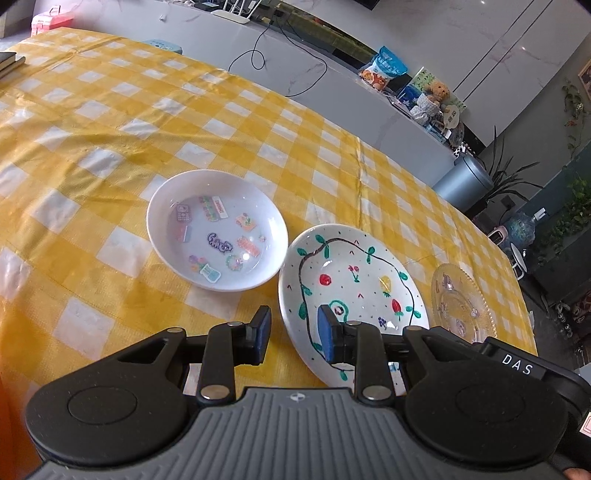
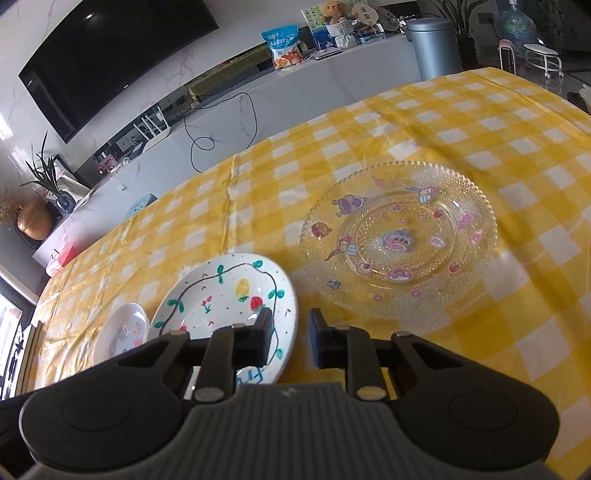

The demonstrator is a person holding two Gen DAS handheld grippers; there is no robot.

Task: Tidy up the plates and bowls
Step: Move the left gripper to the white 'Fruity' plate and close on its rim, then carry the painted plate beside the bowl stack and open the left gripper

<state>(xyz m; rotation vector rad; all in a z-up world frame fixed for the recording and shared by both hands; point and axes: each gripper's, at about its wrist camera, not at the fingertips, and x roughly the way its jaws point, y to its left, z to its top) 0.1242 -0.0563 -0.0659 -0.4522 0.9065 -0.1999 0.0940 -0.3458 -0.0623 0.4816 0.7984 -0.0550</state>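
Three dishes stand in a row on the yellow checked tablecloth [image 1: 110,110]: a white bowl [image 1: 217,236] with stickers inside, a white plate [image 1: 354,284] painted with fruit and vines, and a clear beaded glass plate [image 1: 461,302]. My left gripper [image 1: 295,332] is open at the painted plate's near left rim, with one finger over the plate and the other over the cloth. In the right wrist view my right gripper [image 2: 291,330] is open with a narrow gap at the painted plate's [image 2: 221,295] right rim. The glass plate [image 2: 399,236] lies ahead to its right, and the bowl [image 2: 122,332] is at the far left.
A black gripper part marked DAS [image 1: 517,365] shows at the lower right of the left wrist view. Beyond the table runs a white counter [image 2: 332,74] with a snack bag [image 2: 282,46], a cable and a grey bin [image 2: 432,44]. A pink box [image 1: 46,22] sits past the far corner.
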